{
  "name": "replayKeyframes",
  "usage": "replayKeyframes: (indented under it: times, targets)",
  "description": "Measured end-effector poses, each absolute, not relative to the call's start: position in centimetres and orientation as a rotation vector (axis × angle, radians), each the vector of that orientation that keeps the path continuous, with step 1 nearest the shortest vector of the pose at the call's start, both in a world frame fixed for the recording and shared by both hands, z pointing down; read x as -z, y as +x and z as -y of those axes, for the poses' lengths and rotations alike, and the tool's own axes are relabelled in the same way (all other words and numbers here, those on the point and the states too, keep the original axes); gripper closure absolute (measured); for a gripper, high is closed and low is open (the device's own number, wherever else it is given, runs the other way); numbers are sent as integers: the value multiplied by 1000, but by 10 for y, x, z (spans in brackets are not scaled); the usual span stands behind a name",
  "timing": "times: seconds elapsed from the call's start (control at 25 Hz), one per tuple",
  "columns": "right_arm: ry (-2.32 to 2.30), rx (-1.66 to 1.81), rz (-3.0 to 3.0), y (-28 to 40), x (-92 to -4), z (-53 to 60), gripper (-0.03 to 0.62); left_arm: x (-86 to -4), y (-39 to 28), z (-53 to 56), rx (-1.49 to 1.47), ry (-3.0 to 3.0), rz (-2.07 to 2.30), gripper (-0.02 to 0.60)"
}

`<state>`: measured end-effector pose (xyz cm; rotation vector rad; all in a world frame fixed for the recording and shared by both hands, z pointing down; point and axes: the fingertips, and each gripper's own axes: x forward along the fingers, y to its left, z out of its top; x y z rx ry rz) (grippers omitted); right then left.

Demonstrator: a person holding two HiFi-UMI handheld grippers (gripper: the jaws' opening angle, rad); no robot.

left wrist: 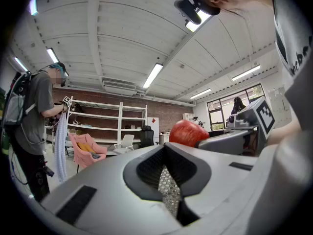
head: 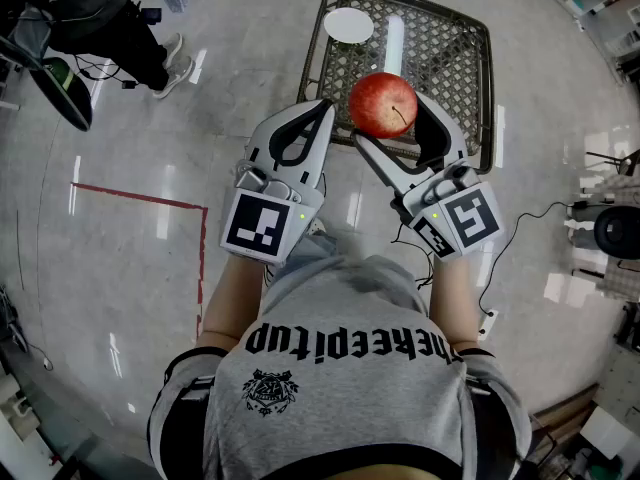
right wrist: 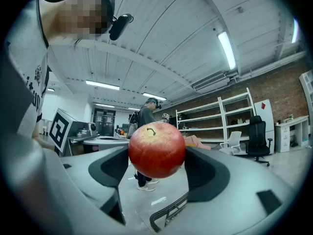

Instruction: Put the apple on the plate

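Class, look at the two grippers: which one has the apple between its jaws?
The right gripper: its jaws stand wide apart and clamp the red apple from both sides. The left gripper has its jaws shut together with nothing between them.

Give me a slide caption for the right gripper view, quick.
Right gripper gripping a red apple between its two jaws, stem up, with white shelves behind.

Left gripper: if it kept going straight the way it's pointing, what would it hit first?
Likely nothing nearby. The left gripper points level, and the wire basket ahead seems to lie lower, so it should pass above its left rim. The apple is off to its right.
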<state>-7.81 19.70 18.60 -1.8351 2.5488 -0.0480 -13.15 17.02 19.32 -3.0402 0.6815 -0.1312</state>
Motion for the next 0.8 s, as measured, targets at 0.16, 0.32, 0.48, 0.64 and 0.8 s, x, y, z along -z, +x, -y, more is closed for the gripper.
replayKeyframes:
  times: [0.16,0.32,0.48,0.64,0.8]
  targets:
    - [-1842,44,-2547,-76,-183,-195,243,-190,-128,-168,129,-3043,-671,552]
    - [-1851,38,-2542,-81,-183,-192,243,-191,-133,-165,126,-3046,-657,554]
    - [-1866,36,-2533,-84,-183,-188,243,-192,-136,-161,129,-3050,-635,552]
    - [-1889,28,-2523,-89,-180,-187,243,-189,-141,-159,127,-3057,-617,552]
    - [-1905,37,-2497,-92,-178,-187,240,-189,-144,-155,129,-3056,-600,552]
